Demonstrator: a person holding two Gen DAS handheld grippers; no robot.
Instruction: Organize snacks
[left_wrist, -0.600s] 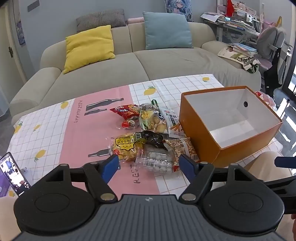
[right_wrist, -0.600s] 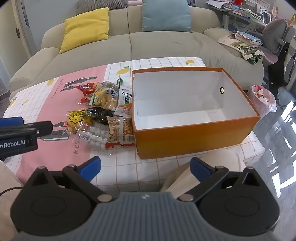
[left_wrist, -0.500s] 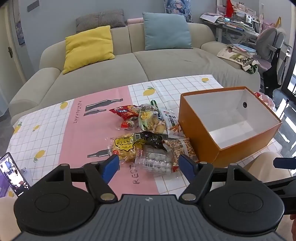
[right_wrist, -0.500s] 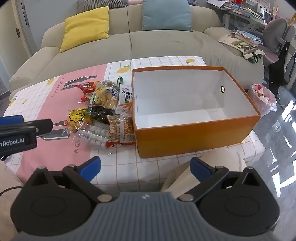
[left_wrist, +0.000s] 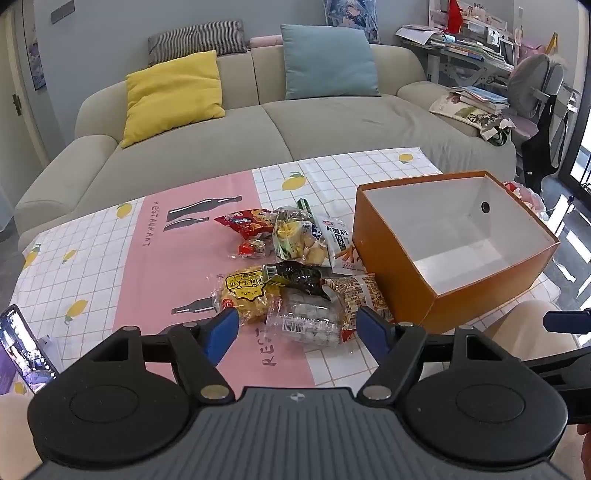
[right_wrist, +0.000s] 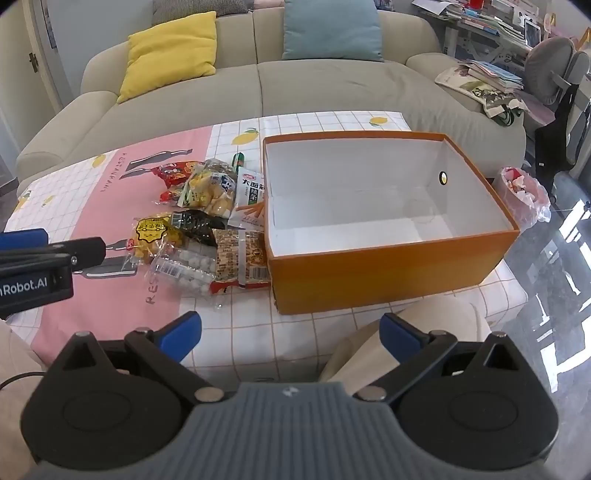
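I hold my left gripper (left_wrist: 297, 328) with fingers spread wide, hovering just short of a pile of snack packets (left_wrist: 295, 266) on the checked tablecloth (left_wrist: 92, 251). My right gripper (right_wrist: 290, 332), also wide apart, faces the orange box (right_wrist: 388, 266) beside the pile

The left hand-held gripper (left_wrist: 297, 325) has a ribbed grey plastic body, two round black discs, black linkage arms with silver pivot screws and blue finger pads (left_wrist: 221, 331); the right hand-held gripper (right_wrist: 290, 332) looks identical; white "Robot.AI" lettering marks the left one's black side.
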